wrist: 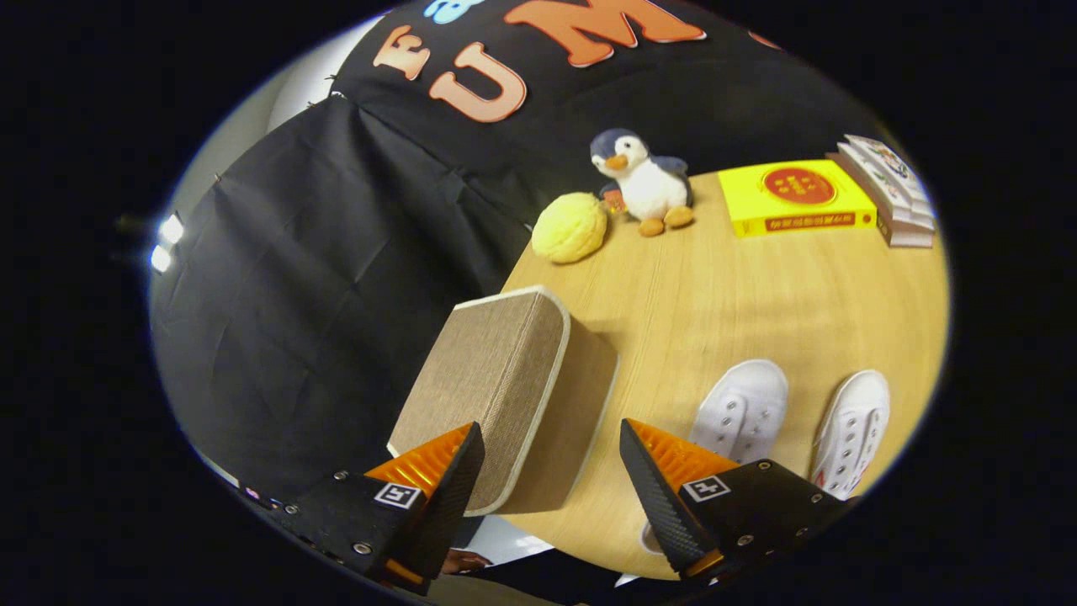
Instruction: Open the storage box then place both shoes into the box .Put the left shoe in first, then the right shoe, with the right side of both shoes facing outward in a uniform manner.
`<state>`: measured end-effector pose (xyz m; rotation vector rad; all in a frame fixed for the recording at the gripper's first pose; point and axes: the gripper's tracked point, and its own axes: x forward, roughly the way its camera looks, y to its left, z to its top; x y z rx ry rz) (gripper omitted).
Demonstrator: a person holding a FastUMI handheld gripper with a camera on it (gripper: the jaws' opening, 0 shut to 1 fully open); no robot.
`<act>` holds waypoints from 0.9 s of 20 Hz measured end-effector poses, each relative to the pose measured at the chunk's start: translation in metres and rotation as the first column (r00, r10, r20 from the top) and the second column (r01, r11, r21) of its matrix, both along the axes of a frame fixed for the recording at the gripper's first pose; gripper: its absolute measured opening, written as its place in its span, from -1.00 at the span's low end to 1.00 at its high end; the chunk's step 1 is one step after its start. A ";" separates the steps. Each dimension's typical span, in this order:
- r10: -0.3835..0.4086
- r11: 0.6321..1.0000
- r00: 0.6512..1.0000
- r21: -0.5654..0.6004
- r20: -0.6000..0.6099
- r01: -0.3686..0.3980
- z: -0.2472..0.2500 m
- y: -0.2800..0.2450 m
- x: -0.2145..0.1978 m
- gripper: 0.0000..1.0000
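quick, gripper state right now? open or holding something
Gripper: open, holding nothing; the closed storage box sits just ahead, its near edge in the gap between the fingers, neither pressing it.

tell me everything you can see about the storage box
The storage box is a rectangular box covered in beige woven fabric with pale piping along its rounded edges. Its lid is closed. It stands on the wooden table at the near corner, tilted in this view. It lies between and just ahead of the open claw, whose fingers do not press on it. The white shoes lie beside it, apart.
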<state>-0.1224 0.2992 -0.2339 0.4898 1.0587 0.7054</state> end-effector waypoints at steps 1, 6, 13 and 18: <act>0.010 1.000 0.999 0.025 -0.032 -0.009 -0.003 0.007 -0.004 0.94; 0.073 0.983 0.985 0.177 -0.158 -0.045 -0.012 0.037 -0.013 0.93; 0.113 0.959 0.965 0.280 -0.237 -0.044 -0.030 0.070 -0.023 0.93; 0.141 0.942 0.953 0.333 -0.270 -0.045 -0.027 0.081 -0.029 0.92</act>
